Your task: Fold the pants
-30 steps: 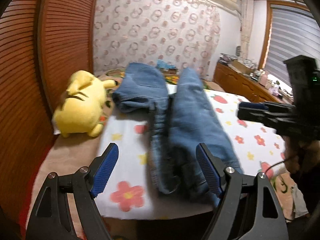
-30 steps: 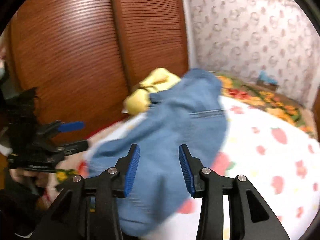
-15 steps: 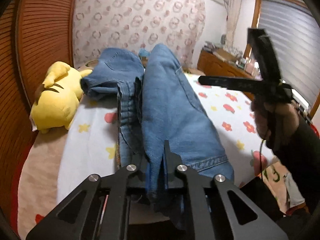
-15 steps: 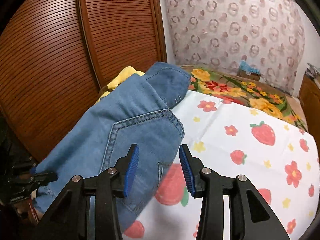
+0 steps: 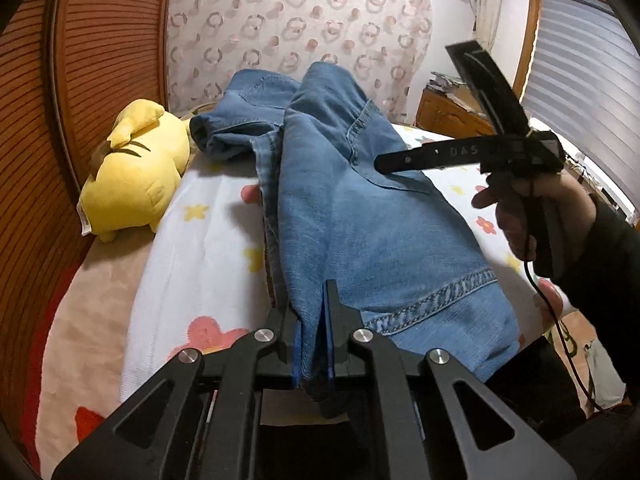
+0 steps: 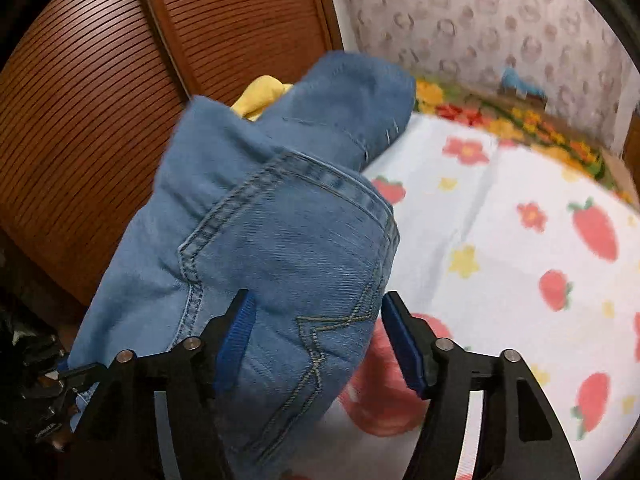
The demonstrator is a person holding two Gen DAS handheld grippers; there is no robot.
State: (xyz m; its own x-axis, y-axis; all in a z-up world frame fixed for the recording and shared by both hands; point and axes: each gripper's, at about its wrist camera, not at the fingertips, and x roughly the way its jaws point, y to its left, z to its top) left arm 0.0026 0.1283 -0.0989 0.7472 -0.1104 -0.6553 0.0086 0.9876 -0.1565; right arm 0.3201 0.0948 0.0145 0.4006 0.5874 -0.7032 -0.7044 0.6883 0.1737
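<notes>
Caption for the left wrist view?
Left hand-held gripper clamps blue denim pants on a flower-print bedsheet.

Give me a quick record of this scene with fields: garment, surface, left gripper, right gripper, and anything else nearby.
garment: blue denim jeans, lying lengthwise on the bed
surface: white bedsheet with flower and strawberry print
left gripper: shut on the jeans' near hem
right gripper: jaws just opened wider, over a back pocket, pads not pressing
nearby: yellow plush toy beside the jeans, by the wooden slatted doors
</notes>
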